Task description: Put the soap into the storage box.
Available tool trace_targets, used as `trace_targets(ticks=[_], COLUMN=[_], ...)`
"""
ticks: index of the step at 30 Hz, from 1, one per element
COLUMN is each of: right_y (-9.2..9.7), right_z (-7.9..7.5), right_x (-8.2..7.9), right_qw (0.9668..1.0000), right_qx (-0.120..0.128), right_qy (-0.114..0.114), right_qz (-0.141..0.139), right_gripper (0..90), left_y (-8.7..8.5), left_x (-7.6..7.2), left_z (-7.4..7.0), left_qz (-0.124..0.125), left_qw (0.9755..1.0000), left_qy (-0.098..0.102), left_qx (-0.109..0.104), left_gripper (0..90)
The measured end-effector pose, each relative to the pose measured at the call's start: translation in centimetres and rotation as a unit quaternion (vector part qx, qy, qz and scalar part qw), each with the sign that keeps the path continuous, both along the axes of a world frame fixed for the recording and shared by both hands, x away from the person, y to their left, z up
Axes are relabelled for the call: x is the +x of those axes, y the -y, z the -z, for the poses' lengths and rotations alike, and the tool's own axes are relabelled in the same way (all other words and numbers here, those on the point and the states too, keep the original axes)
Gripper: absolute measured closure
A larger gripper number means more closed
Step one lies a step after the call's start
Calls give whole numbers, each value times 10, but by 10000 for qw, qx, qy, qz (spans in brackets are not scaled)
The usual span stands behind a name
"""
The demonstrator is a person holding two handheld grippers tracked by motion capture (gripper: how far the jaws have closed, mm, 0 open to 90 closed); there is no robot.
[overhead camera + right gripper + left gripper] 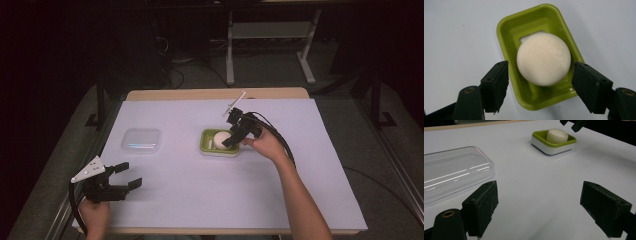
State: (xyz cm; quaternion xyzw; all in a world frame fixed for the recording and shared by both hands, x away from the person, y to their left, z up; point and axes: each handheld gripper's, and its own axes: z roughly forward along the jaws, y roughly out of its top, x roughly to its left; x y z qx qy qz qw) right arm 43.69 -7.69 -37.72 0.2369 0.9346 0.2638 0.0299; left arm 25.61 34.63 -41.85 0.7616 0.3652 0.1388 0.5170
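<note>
A round off-white soap (pixel 543 58) lies in a lime-green dish (pixel 504 30) with a white base (pixel 554 149), a little right of the table's middle (pixel 206 146). My right gripper (pixel 229 141) hangs just above the dish's right end and points down at the soap (pixel 219 138). In the right gripper view its jaws stand either side of the soap; the left pad (pixel 497 85) is apart from it and nothing is pressed. From the left gripper view the right gripper's tips (pixel 570 126) hover above the dish rim. My left gripper (pixel 130 175) rests open near the front left corner with nothing between its pads (pixel 482 207).
A clear plastic lid or box (pixel 141 141) lies left of the dish, and its edge (pixel 451 170) is close ahead of the left gripper. A white sheet (pixel 310 165) covers the table. The wooden back edge (pixel 215 94) and dark floor with stand legs lie beyond.
</note>
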Motion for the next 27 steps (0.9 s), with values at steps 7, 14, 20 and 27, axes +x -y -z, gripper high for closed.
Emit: trace_targets(ticks=[7,14,20,27], right_y=[7,14,19,26], right_z=[-5,-5,-6,-6], right_x=[-12,-23,-31,-43], right_qw=[10000,9999,9999,9998], right_qx=[58,113,142,174], right_qy=[-29,-22,-41,-35], right_qz=[4,-15,-18,-27], right_gripper=[279,275,268,268], left_y=[1,2,1,2], left_x=[0,0,0,-1], left_z=[0,0,0,0], left_qz=[3,8,0,4], left_qw=[10000,10000,10000,10000], left_qy=[6,-8,-2,-4], left_qx=[-7,6,8,11], left_gripper=[144,145,145,145])
